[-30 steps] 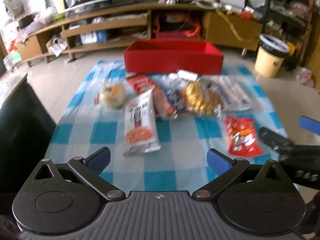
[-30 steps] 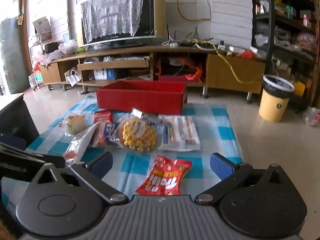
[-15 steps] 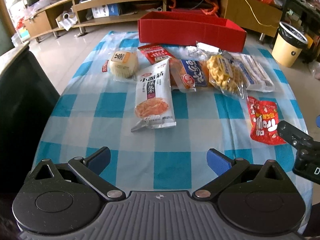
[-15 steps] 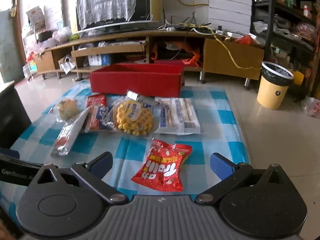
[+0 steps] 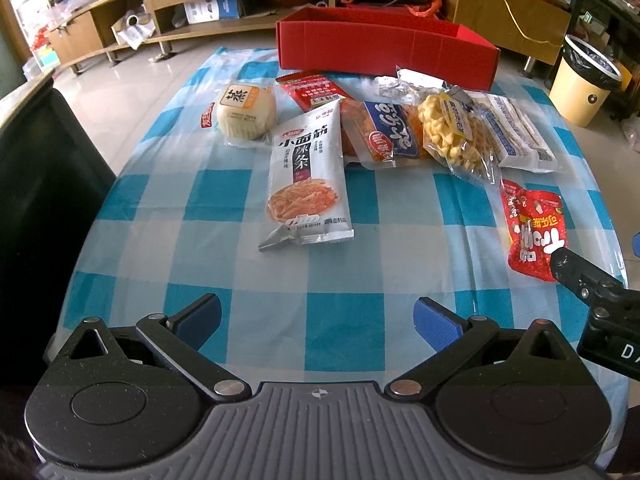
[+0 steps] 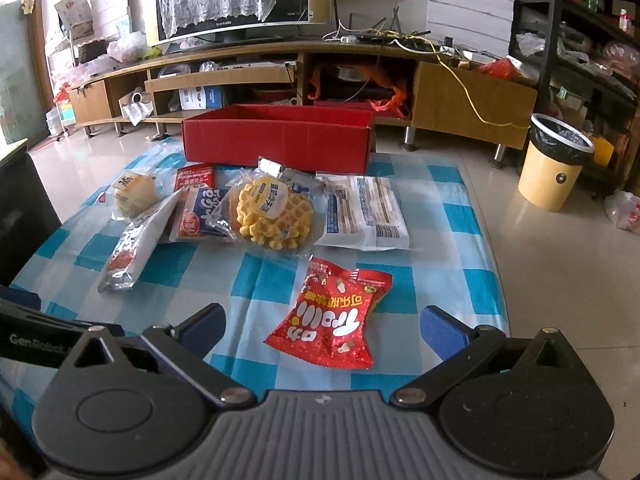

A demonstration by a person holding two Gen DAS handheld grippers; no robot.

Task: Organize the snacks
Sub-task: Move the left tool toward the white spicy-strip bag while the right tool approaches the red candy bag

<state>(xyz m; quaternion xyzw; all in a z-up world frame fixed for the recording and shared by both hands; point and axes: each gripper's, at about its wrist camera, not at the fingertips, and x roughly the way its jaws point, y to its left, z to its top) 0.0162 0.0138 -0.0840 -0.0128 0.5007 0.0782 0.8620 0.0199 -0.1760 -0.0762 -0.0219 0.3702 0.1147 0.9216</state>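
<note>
Two grippers, left (image 5: 316, 316) and right (image 6: 322, 322), hung wide apart and empty over the checked cloth's (image 5: 340, 292) near edge. One red pouch (image 6: 334, 318) lay just ahead of the right fingers (image 6: 442, 330). One white pack (image 5: 306, 176) read "小面筋 辣条". One waffle (image 6: 274, 210) and one bun (image 5: 246, 110) lay beyond; a red box (image 6: 276, 142) sat at the far edge.

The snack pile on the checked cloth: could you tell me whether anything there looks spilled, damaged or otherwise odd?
Nothing looks spilled or torn. The packets lie in a loose overlapping heap in front of the red box, none visibly in it yet. The white strip packet leans on its neighbours, and the red candy bag lies apart, nearest the right hand-held gripper.
</note>
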